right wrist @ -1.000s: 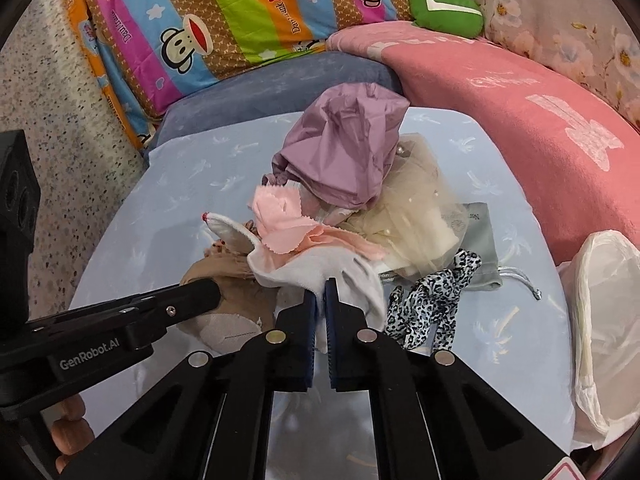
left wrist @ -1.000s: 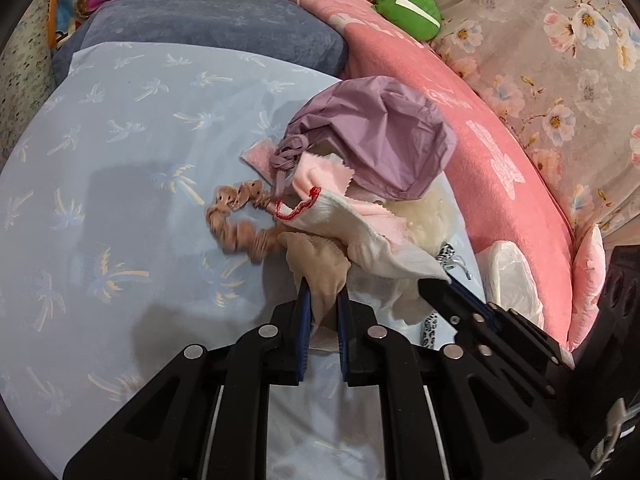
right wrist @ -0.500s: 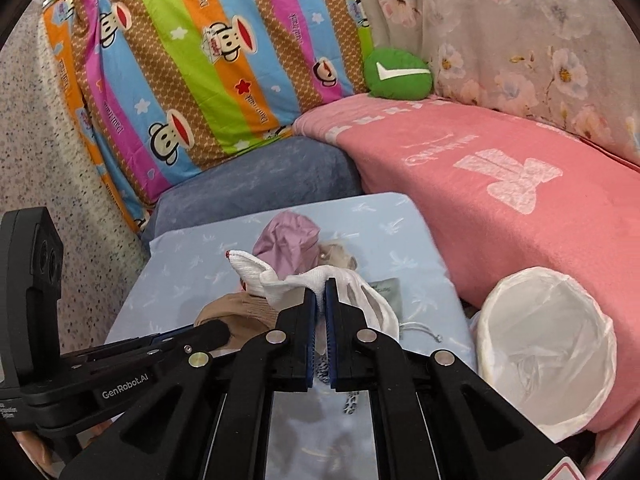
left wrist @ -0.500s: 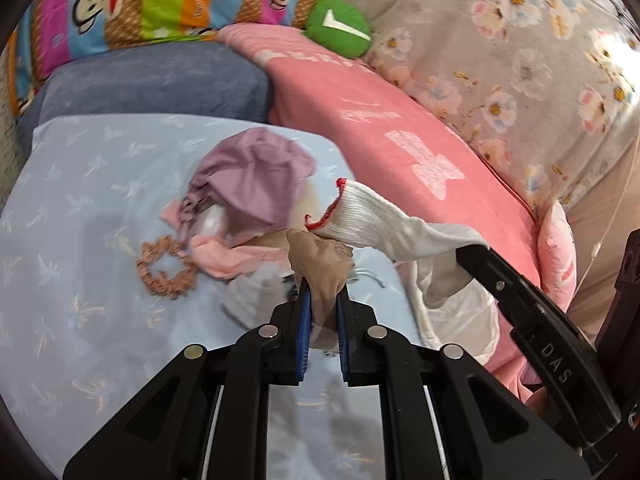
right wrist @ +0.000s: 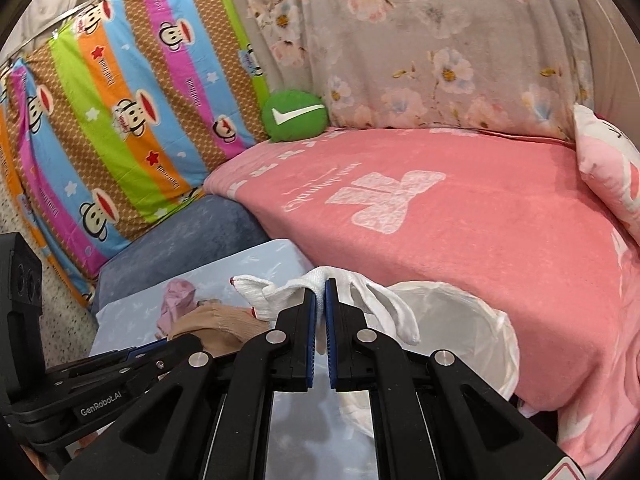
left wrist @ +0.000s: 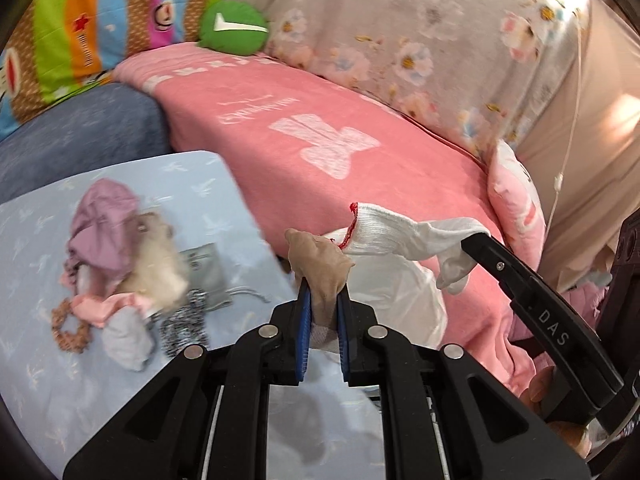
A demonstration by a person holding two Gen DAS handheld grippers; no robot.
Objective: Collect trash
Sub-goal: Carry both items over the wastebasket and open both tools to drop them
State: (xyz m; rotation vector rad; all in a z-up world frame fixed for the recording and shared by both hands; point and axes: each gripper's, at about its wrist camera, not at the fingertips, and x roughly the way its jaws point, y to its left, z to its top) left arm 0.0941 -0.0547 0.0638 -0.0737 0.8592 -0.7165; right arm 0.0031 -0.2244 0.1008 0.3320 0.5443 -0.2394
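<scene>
Both tongs are clamped tight, left gripper (left wrist: 322, 300) on a tan stocking (left wrist: 320, 264) and right gripper (right wrist: 320, 300) on a white glove (right wrist: 320, 280), so carry both over the bin (right wrist: 472, 320) at 3 o'clock before releasing, clearing its rim and the pink blanket (right wrist: 460, 220) behind.

The right gripper (left wrist: 472, 242), seen in the left wrist view, carries "DAS" in pale letters along its black arm. The left gripper (right wrist: 176, 344), seen in the right wrist view, carries "GenRobot.AI" in white on its black arm. The green cushion (right wrist: 295, 115) bears a white check mark. The pink blanket (right wrist: 460, 216) has a line of pale script beside a white bow figure, too faint to read. The striped monkey-print cloth (right wrist: 120, 120) repeats small lettering, not legible.
</scene>
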